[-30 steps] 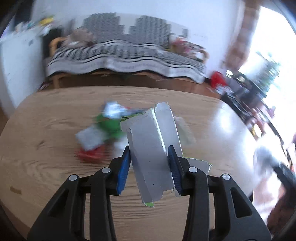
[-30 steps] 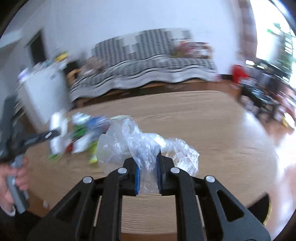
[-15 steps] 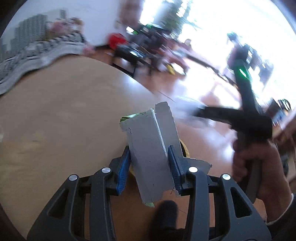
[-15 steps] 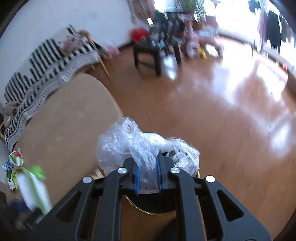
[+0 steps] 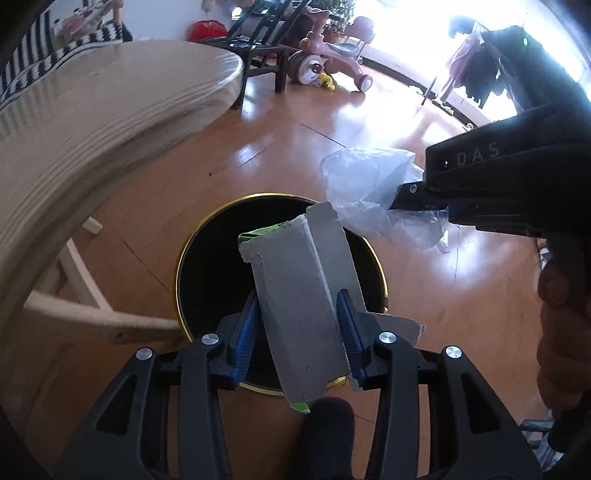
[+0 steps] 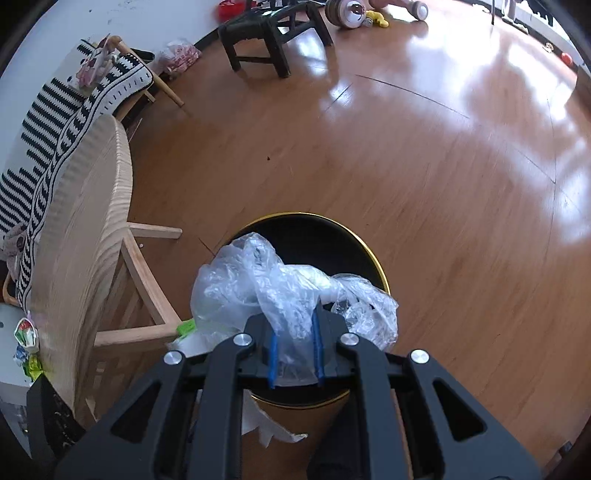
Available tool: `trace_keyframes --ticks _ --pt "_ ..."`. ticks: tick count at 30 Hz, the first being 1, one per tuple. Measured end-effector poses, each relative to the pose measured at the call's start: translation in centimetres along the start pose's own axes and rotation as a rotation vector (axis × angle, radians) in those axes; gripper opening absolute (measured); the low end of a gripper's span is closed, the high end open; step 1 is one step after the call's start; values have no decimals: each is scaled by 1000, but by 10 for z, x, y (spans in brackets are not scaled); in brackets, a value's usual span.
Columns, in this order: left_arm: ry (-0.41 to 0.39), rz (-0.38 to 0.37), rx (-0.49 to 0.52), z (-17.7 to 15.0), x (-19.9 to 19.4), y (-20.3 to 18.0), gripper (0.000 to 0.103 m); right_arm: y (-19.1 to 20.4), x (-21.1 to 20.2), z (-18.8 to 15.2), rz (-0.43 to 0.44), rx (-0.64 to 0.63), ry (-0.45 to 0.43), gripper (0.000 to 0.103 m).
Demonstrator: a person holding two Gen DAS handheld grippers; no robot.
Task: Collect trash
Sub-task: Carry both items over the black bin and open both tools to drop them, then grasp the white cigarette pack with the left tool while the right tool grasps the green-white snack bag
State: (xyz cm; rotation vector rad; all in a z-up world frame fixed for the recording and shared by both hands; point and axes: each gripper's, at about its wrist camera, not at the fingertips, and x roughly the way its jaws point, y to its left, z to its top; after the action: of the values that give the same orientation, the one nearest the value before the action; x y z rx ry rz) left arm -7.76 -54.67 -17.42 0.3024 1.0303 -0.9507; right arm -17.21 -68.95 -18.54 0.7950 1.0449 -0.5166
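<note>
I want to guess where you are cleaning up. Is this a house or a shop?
Most likely a living room in a house. There is a pink ride-on toy on the wooden floor, a striped sofa cover, and a wooden table beside a black bin.

Floor [image 6: 424,155]: glossy honey-coloured wood boards are seen, streaked with bright glare.
Light: strong daylight is thrown in from the far side, where the view is washed out to white.
Bench [image 5: 110,107]: a pale wood top with a rounded edge is shown, carried on a light wooden frame [image 6: 147,295].
Sofa [image 6: 55,122]: a black-and-white striped cover is draped over it, against a white wall [image 6: 122,22].
Dark stool [image 6: 266,40]: a black wooden frame is set on the open floor.
Ride-on toy [image 5: 328,59]: a pink wheeled toy is parked beyond the stool.
Red item [image 5: 205,29]: left by the wall; its kind cannot be told.
</note>
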Motion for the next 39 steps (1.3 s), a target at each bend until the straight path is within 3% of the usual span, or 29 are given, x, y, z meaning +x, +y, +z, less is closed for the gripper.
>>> trace_keyframes --ticks 5,6,7,8,9,18,22,26,31,35,39 --pt "-9 -3 -14 2 2 7 46 1 5 8 16 30 6 16" --pt "-8 -1 -13 8 9 9 56 0 7 9 19 36 14 25" --pt "-14 5 -12 8 8 8 64 -2 8 9 27 40 21 49" --pt "-20 8 -12 9 7 8 76 -2 7 8 22 44 14 65" --pt "-23 8 -11 9 6 8 80 -2 4 9 11 45 -9 80" --pt "-21 -22 4 0 -14 1 84 12 -25 11 6 46 -76 80" --pt "-29 -37 12 -10 -52 4 87 45 -70 8 -29 -27 -206 80" --pt "-64 -21 48 -24 -111 22 90 99 -116 -8 59 -118 -305 80" --pt "-132 109 32 -49 -202 89 92 187 -147 -47 201 -282 -347 83" --pt "-167 250 -43 -77 -263 160 92 276 -150 -88 350 -420 -300 84" --pt "-209 396 -153 -110 -318 228 92 351 -137 -125 402 -524 -257 84"
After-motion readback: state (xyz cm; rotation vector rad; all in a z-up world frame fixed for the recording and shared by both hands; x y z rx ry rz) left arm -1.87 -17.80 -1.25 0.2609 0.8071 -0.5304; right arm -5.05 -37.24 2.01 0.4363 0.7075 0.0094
